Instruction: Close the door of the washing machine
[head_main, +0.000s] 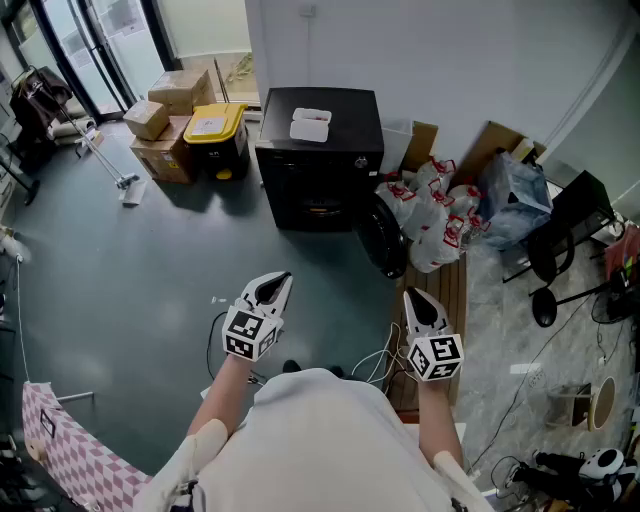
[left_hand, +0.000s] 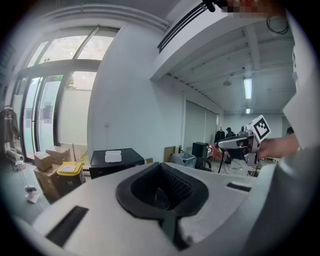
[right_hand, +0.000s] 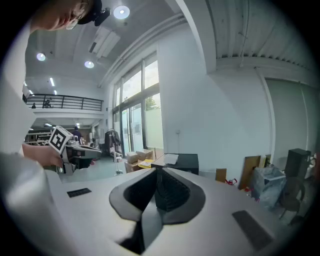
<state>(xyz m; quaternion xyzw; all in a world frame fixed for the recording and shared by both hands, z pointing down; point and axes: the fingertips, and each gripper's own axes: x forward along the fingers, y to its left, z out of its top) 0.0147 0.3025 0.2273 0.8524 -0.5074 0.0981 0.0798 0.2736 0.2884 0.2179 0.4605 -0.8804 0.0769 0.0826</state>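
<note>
cardboard boxes stacked near the glass doors, yellow-lidded bin just beside them. red-and-white plastic bags heaped together, blue bag and black chair to their right. pink checked cloth at lower left.

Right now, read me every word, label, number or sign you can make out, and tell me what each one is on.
No text here can be read.
White bags: red print, too small to read.
Yellow lid: a pale label, blurred.
Washing machine: no legible brand.
Left gripper and right gripper: black square markers on their cubes, patterns, not words.
</note>
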